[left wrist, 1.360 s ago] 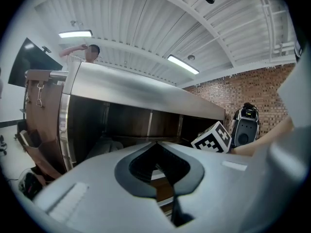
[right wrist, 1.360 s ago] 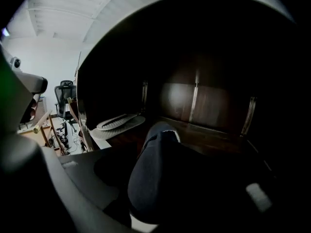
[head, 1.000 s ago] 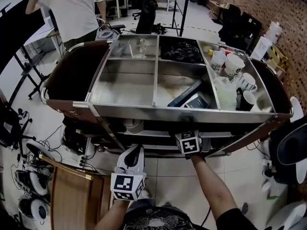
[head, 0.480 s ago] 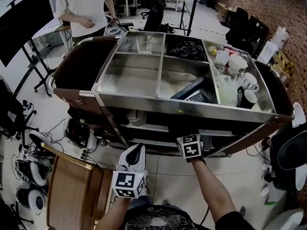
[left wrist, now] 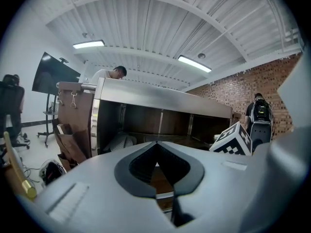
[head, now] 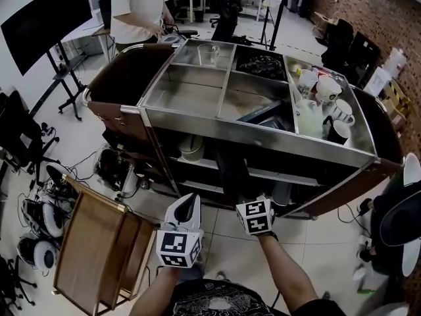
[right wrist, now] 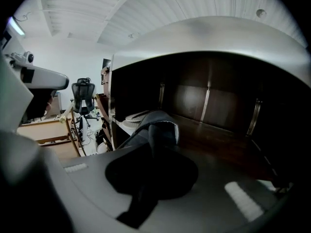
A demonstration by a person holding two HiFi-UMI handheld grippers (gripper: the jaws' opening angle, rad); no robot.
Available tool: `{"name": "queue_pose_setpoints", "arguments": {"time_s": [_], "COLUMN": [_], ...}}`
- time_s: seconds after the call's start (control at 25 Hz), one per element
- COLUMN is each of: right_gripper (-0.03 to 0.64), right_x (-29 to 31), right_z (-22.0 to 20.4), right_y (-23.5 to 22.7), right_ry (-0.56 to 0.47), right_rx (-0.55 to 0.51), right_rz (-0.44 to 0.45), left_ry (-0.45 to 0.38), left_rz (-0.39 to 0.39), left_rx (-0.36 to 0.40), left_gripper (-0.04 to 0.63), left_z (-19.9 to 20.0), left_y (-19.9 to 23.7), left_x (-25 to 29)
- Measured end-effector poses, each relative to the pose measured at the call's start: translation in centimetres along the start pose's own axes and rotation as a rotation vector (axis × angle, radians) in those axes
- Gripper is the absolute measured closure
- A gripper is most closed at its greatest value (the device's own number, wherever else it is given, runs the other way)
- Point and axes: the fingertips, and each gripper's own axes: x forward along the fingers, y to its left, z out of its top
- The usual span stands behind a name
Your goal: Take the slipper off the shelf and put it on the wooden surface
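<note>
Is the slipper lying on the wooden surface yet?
No, the slipper is clamped in the right gripper by the cart, well apart from the wooden surface at lower left.

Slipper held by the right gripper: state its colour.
The slipper is dark grey, almost black, seen best in the right gripper view.

A clear glass jug (head: 208, 54) stands in a far compartment of a steel tray (head: 250, 137); white mugs (head: 327, 88) crowd its right compartment. Beyond, a person in a white shirt (head: 139, 5) stands near a dark screen (head: 49, 18).
</note>
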Motion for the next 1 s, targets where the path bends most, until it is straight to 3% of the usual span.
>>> {"name": "queue_pose_setpoints", "arguments": {"time_s": [0.44,1.0], "right_gripper": [0.592,0.594], "right_x": [-5.7,-10.8], "right_z": [0.1,-1.5], "right_y": [6.8,22.8], "right_ry": [-0.082,-0.154], "right_rx": [-0.058,-0.172], "right_rz": [0.158,0.492], "left_ry": [-0.024,-0.095], "left_rz": [0.161,0.524], "left_rx": [-0.009,-0.084], "left_gripper": [0.595,0.595], "left_z": [-2.1,-5.5], "left_y": [-1.1,3.9], "left_x": [-7.6,-22.4]}}
